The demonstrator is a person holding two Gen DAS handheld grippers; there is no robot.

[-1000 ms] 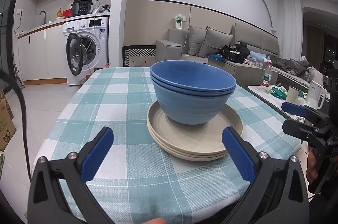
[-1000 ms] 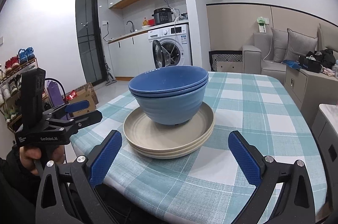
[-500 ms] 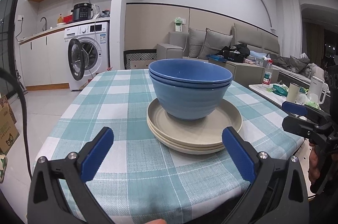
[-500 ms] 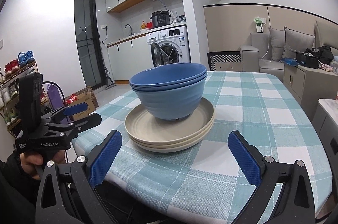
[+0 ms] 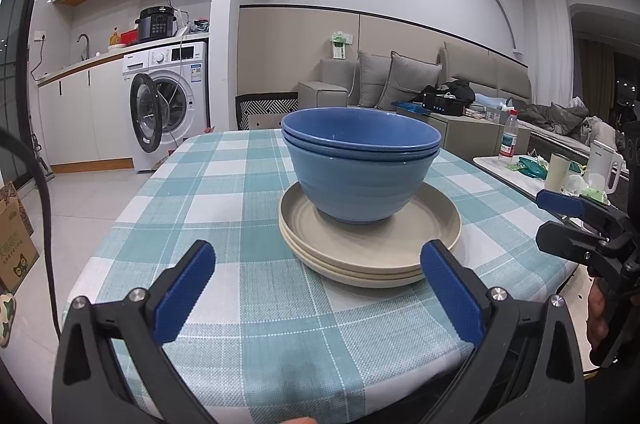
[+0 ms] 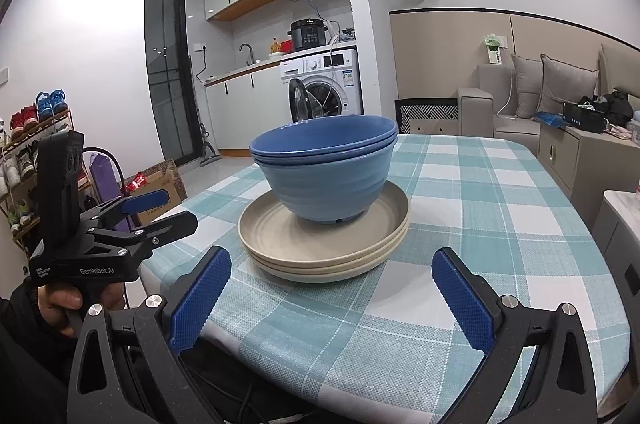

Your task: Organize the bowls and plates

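Both your grippers are released, jaws spread wide, nothing held. The left gripper (image 5: 316, 280) sits off the near table edge, with the stack at its 12 o'clock. The right gripper (image 6: 332, 288) also hangs off the table's edge, stack at 12 o'clock from its camera too.

The bowls (image 5: 360, 168), blue and nested, sit inside the plates (image 5: 368, 244), beige and stacked on the checked tablecloth (image 5: 224, 208). The pile rests toward the near end of the table, right of the centre line in the left view.

Step, as I judge it: either the stacking is finished and you are backed off, or nothing has begun; the pictures alone don't settle it. If more is wanted, the next move likely calls for one gripper to pinch the bowl rim and lift straight up, while the other steadies the plate rim at 3 or 9 o'clock.

Edges: the plates lie near the table's near edge, so don't drag them toward yourself. The right gripper shows at 3 o'clock in the left view, beyond the table's right side, near a side table (image 5: 520, 176) with a bottle (image 5: 508, 136) and cups. Open cloth lies at 9 and 12 o'clock of the stack, plenty of room there. Floor drop at 9 o'clock beyond the cloth.
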